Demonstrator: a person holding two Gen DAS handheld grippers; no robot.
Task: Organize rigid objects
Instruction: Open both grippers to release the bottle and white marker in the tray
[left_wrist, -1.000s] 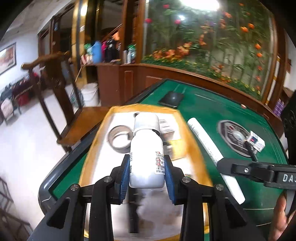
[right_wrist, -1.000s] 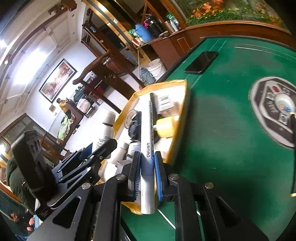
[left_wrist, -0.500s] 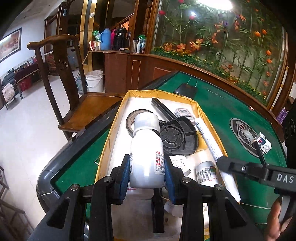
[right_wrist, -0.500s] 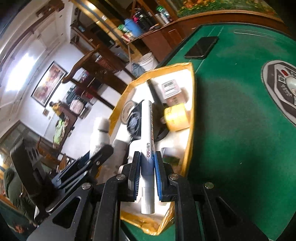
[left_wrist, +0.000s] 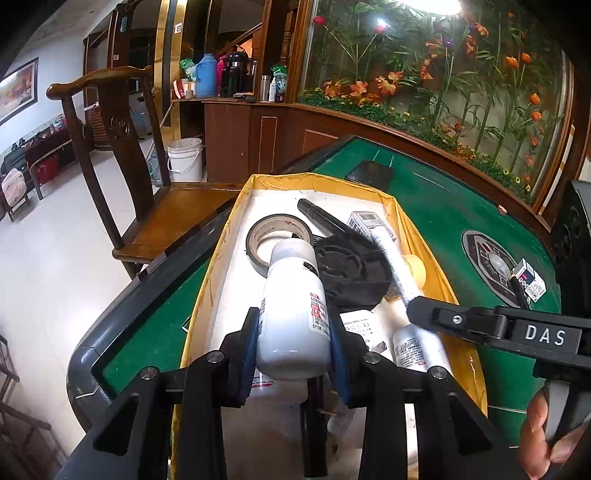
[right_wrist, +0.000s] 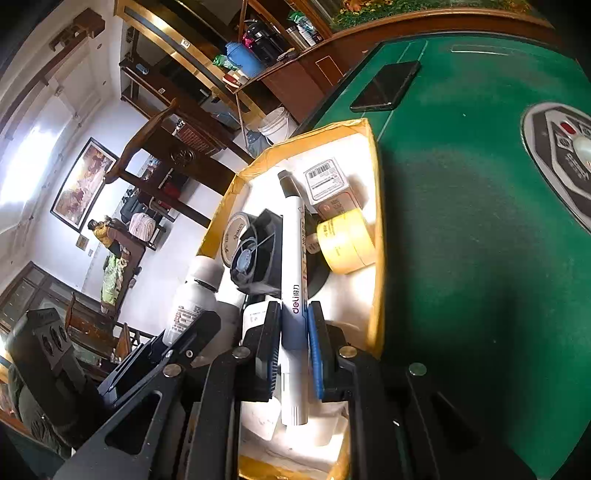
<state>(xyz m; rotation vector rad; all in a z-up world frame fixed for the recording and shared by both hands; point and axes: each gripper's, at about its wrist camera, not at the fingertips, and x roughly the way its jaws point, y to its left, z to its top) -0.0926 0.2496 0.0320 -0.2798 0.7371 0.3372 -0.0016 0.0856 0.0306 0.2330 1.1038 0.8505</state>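
Both tongs are clamped above the yellow-rimmed box (left_wrist: 413, 236): left tongs (left_wrist: 293, 345) on a white bottle (left_wrist: 291, 314), right tongs (right_wrist: 293, 349) on a marker (right_wrist: 293, 295).

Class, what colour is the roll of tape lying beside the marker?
Yellow tape; the right wrist view shows it best.

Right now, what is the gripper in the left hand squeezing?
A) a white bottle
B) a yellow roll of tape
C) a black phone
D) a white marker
A: in the left wrist view the left gripper has its blue pads pressed on both sides of the white bottle, above the yellow box; the marker sits in the right gripper instead.
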